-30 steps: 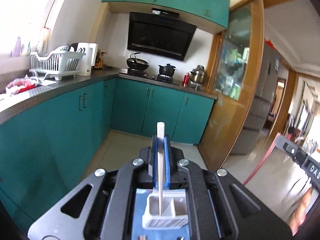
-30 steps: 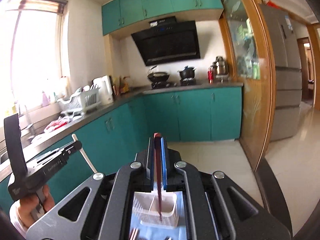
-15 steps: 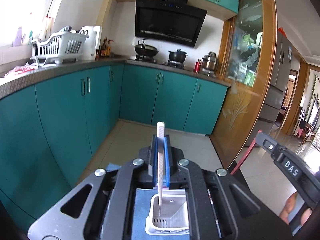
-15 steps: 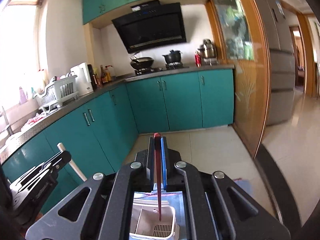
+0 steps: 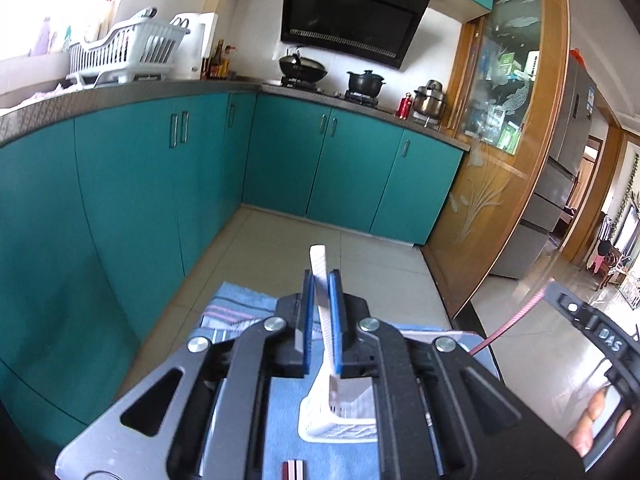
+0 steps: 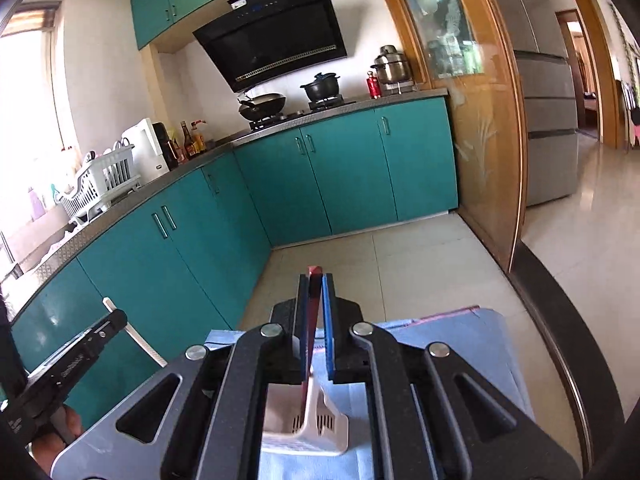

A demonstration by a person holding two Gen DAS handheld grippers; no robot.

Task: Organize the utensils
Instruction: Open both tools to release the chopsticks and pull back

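Observation:
My left gripper has its jaws parted around a white utensil handle that leans on the right pad and reaches down into a white perforated holder. My right gripper has its jaws slightly parted around a dark red utensil handle that leans on the left pad and dips into the same white holder. The holder stands on a blue cloth. The left gripper with its white utensil also shows in the right wrist view.
Teal base cabinets run along the left and back. The counter carries a white dish rack, a wok and pots. A wood-framed glass door stands to the right. Two more utensil ends lie on the cloth.
Both grippers have tipped lower over the holder. Both pairs of jaws have parted, so each utensil now leans loose between the pads with its lower end in the holder.

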